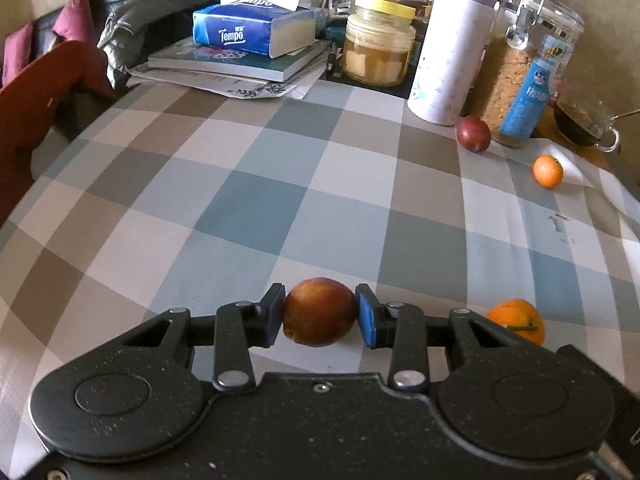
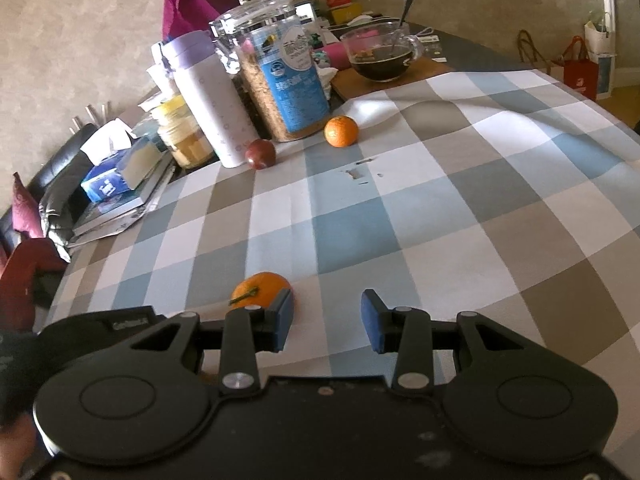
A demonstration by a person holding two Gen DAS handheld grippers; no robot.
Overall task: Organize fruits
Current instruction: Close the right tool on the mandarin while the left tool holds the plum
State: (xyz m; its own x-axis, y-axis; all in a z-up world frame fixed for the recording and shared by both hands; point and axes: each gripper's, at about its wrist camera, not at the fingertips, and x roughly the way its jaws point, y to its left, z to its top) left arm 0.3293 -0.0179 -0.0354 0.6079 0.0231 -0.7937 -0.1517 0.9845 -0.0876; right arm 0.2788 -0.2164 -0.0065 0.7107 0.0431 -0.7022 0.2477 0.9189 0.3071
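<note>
My left gripper [image 1: 320, 314] is shut on a reddish-orange peach [image 1: 320, 312], its blue pads pressed on both sides, low over the checked tablecloth [image 1: 280, 184]. A stemmed orange [image 1: 516, 318] lies just right of it; in the right wrist view this orange [image 2: 260, 288] sits just outside the left finger. My right gripper [image 2: 326, 320] is open and empty. A dark red plum [image 1: 473, 134] [image 2: 260, 153] and a small mandarin [image 1: 547, 171] [image 2: 341, 131] lie at the far side by the jars.
Along the far edge stand a lilac-lidded white flask [image 1: 448, 52], a clear cereal jar [image 1: 528, 68], a yellow-lidded jar [image 1: 378, 46], a tissue box on books [image 1: 248, 28] and a glass cup of dark drink [image 2: 382, 58]. A red chair [image 1: 36, 92] stands left.
</note>
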